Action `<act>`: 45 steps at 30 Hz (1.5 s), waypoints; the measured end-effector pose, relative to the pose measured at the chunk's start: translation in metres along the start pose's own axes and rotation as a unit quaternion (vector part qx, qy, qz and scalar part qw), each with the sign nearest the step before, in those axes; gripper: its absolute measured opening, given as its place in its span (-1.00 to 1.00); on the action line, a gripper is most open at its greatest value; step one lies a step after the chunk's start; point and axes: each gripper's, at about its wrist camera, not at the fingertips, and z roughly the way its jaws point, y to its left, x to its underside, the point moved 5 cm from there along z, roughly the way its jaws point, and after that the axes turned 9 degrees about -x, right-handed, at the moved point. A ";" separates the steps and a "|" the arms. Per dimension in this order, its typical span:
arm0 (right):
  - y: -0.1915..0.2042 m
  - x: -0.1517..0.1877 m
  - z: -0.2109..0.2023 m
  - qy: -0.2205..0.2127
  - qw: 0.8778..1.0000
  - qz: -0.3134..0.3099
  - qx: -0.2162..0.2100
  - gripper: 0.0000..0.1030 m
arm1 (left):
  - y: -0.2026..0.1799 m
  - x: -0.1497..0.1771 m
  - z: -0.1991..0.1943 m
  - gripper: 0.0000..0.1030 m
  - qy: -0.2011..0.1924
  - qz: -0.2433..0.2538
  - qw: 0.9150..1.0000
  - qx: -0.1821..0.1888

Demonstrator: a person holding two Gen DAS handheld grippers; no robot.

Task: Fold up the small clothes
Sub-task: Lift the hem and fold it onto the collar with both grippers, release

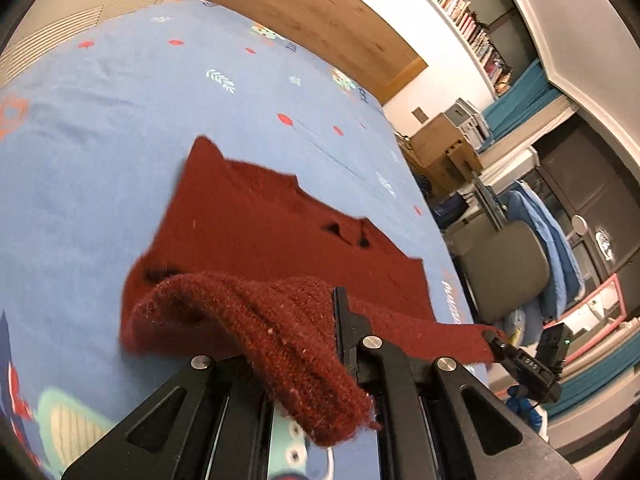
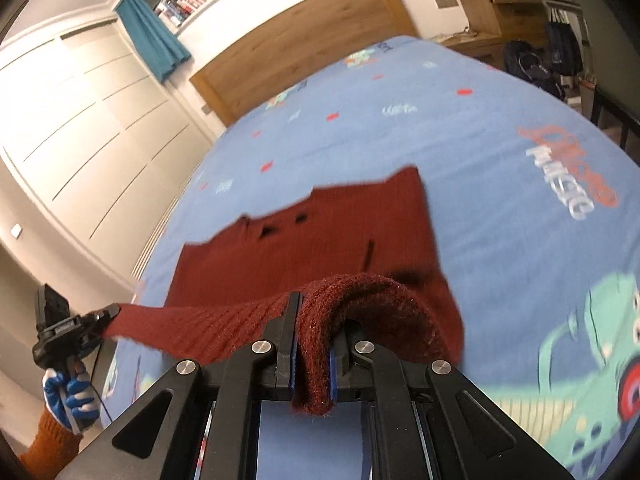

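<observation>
**Red knit top, near edge lifted at both corners**

So the dark red knitted garment [image 1: 272,232] is spread across the middle of the blue printed bedspread [image 1: 100,128], taking up the centre of both wrist views. Most of it lies flat on the bed, but the near hem is lifted and stretched into a band between the two grippers.

The left gripper [image 1: 340,364] is at the bottom of its own frame with a thick bunch of the knit draped over and between its fingers, clamped down on it as far as I can tell. You can also spot it at the lower left of the right wrist view [image 2: 106,314], pinching the far end of that stretched band, with the person's blue-and-white gloved hand [image 2: 70,394] wrapped round the handle.

The right gripper [image 2: 314,360] sits bottom centre of its frame, fingers squeezed tight on a rolled fold of the fabric that hangs down between the pads. In the left wrist view it shows at the lower right [image 1: 496,344], nipping the corner.

Around all that: a wooden headboard [image 2: 304,36] at the top, a shelf of books [image 1: 464,12] upper right in the left view, white panelled wardrobe doors [image 2: 80,120] on the left of the right view, and a teal curtain [image 2: 150,36].
</observation>
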 end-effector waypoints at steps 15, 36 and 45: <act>-0.056 -0.040 0.102 0.033 0.997 0.046 0.061 -0.74 | 0.048 -0.038 0.125 -0.86 0.061 -0.032 0.993 -0.101; -0.050 -0.062 0.095 0.025 0.993 -0.021 0.117 0.36 | 0.033 -0.057 0.080 0.05 0.024 0.011 0.992 -0.121; -0.026 -0.035 0.160 0.093 0.981 -0.110 0.132 0.36 | 0.017 -0.029 0.143 0.05 0.037 0.096 0.979 -0.175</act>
